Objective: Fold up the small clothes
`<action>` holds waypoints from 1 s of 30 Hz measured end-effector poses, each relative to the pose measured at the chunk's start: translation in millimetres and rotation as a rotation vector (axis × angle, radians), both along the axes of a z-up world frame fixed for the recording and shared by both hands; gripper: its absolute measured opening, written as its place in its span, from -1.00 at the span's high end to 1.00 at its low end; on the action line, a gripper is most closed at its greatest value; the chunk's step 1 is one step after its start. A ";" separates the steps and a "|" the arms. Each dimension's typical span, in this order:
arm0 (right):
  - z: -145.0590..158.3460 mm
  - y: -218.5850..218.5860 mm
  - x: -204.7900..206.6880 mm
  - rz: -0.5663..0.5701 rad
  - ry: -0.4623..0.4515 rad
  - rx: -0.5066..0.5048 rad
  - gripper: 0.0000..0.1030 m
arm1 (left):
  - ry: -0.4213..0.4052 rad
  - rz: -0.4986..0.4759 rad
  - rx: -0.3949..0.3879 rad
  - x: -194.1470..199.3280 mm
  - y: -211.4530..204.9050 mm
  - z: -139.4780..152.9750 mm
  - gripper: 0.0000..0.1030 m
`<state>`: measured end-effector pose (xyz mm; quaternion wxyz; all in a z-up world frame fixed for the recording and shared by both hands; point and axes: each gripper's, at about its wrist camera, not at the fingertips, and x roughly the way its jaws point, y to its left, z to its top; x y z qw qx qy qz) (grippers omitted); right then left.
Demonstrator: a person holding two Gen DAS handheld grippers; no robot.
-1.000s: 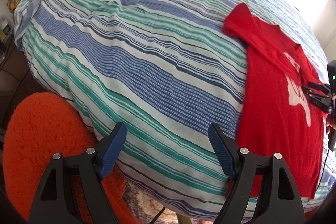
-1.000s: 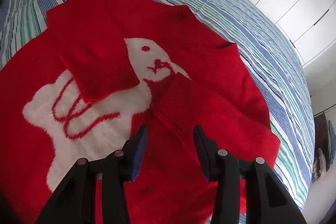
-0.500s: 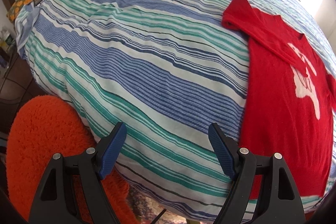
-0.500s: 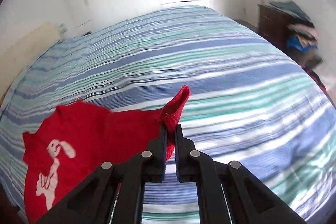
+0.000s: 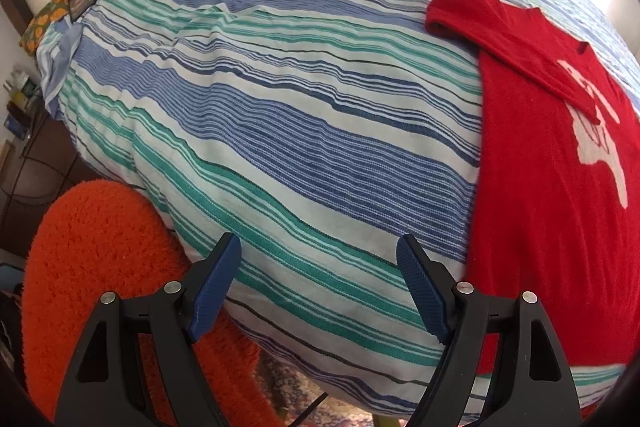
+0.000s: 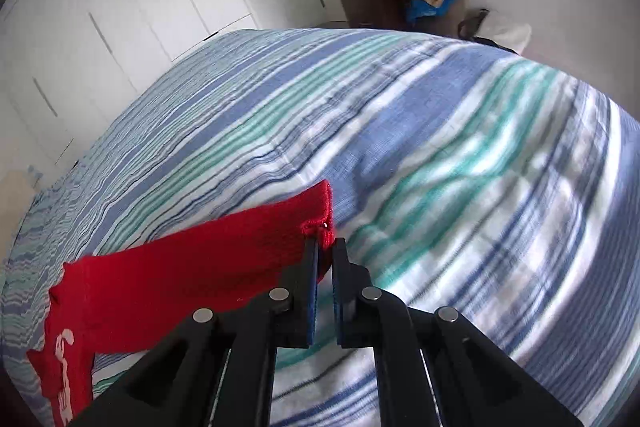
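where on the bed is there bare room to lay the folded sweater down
Bare striped bedspread runs from the red sweater leftward to the bed's edge above the orange rug, ahead of the open left gripper. Beyond the right gripper pinching the sleeve is bare too.

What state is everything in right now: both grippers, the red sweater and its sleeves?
left gripper: open, empty, over the near edge of the striped bed cover.
right gripper: shut on the cuff of one sleeve, pulled out away from the body.
red sweater: lying front up on the cover, not yet folded up.
other sleeve: folded across the chest.
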<state>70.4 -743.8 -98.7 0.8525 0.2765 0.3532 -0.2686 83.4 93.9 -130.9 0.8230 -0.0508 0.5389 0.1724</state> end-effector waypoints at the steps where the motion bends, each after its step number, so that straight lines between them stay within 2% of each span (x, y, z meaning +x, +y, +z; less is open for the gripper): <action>1: -8.4 0.8 0.6 -0.006 0.017 0.021 0.89 | 0.006 -0.006 0.010 0.3 -1.3 -0.7 -0.59; 2: -13.0 -1.1 0.8 -0.014 0.019 0.043 0.89 | 0.010 -0.013 0.018 0.3 -2.6 -1.5 -0.59; 10: -18.0 13.9 27.5 0.010 0.106 -0.059 0.90 | 0.031 -0.039 0.046 -0.8 -7.6 -4.8 -0.59; 13: -16.4 19.3 28.5 0.013 0.110 -0.072 0.90 | 0.022 -0.062 0.067 -2.6 -13.3 -1.9 -0.59; 15: -14.8 16.5 14.0 0.026 0.089 -0.053 0.81 | 0.019 -0.098 0.104 -3.0 -22.1 4.9 -0.59; 16: -13.0 16.0 10.9 0.026 0.079 -0.038 0.74 | 0.013 -0.138 0.130 -2.8 -30.8 12.9 -0.59; 18: -8.2 14.1 0.5 0.023 0.059 0.001 0.46 | -0.036 -0.243 0.146 1.2 -52.3 36.6 -0.59; 20: 7.8 17.0 -16.7 -0.014 0.041 -0.002 -0.20 | -0.088 -0.366 0.131 12.4 -74.9 59.5 -0.61; 21: 18.1 19.2 -26.8 -0.038 0.029 -0.022 -0.29 | -0.114 -0.472 0.125 25.2 -95.0 74.2 -0.65; 23: 37.3 28.4 -45.7 -0.038 -0.031 -0.045 -0.32 | -0.157 -0.627 0.133 44.7 -126.5 89.1 -0.93; 25: 50.7 41.3 -59.8 0.000 -0.093 -0.042 -0.32 | -0.167 -0.804 0.156 69.5 -166.4 86.8 -0.94; 27: 57.3 52.6 -66.1 0.014 -0.126 -0.043 -0.38 | -0.103 -0.905 0.229 98.1 -199.9 58.8 -0.94; 29: 58.8 59.8 -66.1 0.032 -0.137 -0.044 -0.44 | -0.066 -0.924 0.307 115.9 -217.6 32.1 -0.77; 30: 57.6 61.0 -63.7 0.041 -0.130 -0.051 -0.44 | -0.047 -0.927 0.345 125.3 -225.9 18.2 -0.60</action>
